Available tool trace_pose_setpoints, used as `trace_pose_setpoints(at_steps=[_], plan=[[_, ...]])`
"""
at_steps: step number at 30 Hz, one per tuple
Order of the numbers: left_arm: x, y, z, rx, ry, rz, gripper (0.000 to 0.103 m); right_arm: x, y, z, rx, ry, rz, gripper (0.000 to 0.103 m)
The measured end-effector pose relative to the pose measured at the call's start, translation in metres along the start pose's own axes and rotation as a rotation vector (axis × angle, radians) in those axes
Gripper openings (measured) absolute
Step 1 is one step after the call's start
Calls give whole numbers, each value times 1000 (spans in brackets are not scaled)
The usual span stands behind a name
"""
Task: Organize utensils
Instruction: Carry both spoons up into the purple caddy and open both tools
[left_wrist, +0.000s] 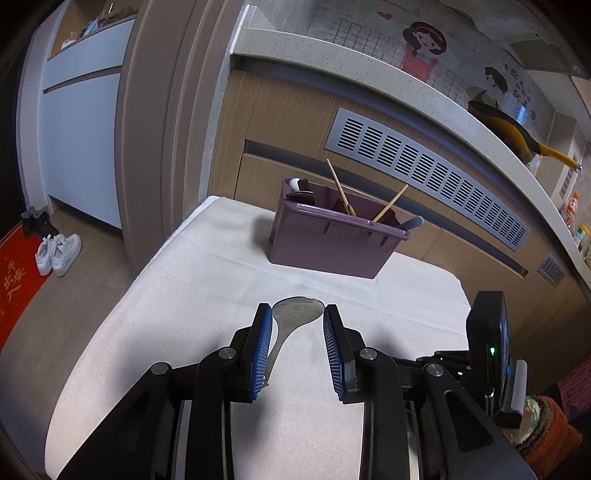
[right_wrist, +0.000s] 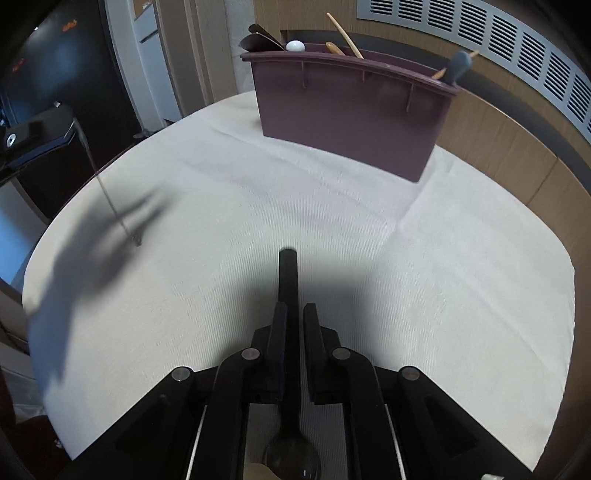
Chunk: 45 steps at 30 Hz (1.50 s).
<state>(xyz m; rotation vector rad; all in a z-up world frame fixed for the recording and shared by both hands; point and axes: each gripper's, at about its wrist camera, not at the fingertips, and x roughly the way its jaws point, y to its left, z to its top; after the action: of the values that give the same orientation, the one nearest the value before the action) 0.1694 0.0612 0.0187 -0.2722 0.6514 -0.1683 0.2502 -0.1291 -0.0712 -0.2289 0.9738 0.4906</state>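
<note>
A purple utensil holder (left_wrist: 332, 236) stands at the far side of the white-clothed table (left_wrist: 184, 295), holding wooden chopsticks (left_wrist: 341, 192), dark spoons and a grey handle; it also shows in the right wrist view (right_wrist: 354, 114). My left gripper (left_wrist: 298, 314) is open; a metal spoon (left_wrist: 295, 314) leans against its left pad, bowl up between the fingertips. In the right wrist view that spoon's thin handle (right_wrist: 107, 195) reaches down to the cloth. My right gripper (right_wrist: 295, 314) is shut on a black spoon (right_wrist: 289, 280), handle pointing forward, bowl back beneath the gripper.
Wooden cabinets with a grey vent grille (left_wrist: 424, 166) stand behind the table under a stone counter (left_wrist: 369, 77). A yellow-handled pan (left_wrist: 517, 136) sits on the counter. White shoes (left_wrist: 59, 254) lie on the floor to the left. The right gripper's body (left_wrist: 487, 350) shows at right.
</note>
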Motion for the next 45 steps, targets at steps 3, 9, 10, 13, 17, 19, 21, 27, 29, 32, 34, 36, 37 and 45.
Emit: trace_pose_setpoints(at_steps=[3,9,10,13,17,19,21,27,29,32,34,36,37,45], plan=[[1,0,0,0,2,1,29,5,5,0,-13,15,7,18],[0,0,0,4,6,4,29,-2,13,-3,-73,12,-25,11],[0,0,0,6,6,5,29,-9,11,-2,-60,-12,-15,11],[1,-2,0,7,7,5,29,-35,9,1,-49,-88,-12,11],[1,-3,0,2,11,-8,29,-55,7,7,-37,-166,-5,11],[1,-4,2,0,11,-9,29,-62,2,9,-11,-212,3,11],[1,-6,4,-1,9,-11,29,-66,-3,12,19,-241,11,11],[-12,-18,48,-5,-48,-100,29,-105,-23,34,99,-418,22,11],[-22,-28,77,23,-109,-130,29,-136,-26,52,94,-534,7,11],[-32,-40,120,53,-187,-186,29,-186,-29,87,92,-754,-48,11],[-29,-44,145,47,-227,-216,30,-205,-32,112,99,-872,-89,11],[-20,-45,163,47,-270,-216,29,-206,-38,131,120,-920,-90,11],[-12,-45,170,42,-280,-223,29,-201,-41,140,137,-942,-81,11],[69,-25,185,-17,-209,-296,29,-134,-60,172,207,-939,-127,11]])
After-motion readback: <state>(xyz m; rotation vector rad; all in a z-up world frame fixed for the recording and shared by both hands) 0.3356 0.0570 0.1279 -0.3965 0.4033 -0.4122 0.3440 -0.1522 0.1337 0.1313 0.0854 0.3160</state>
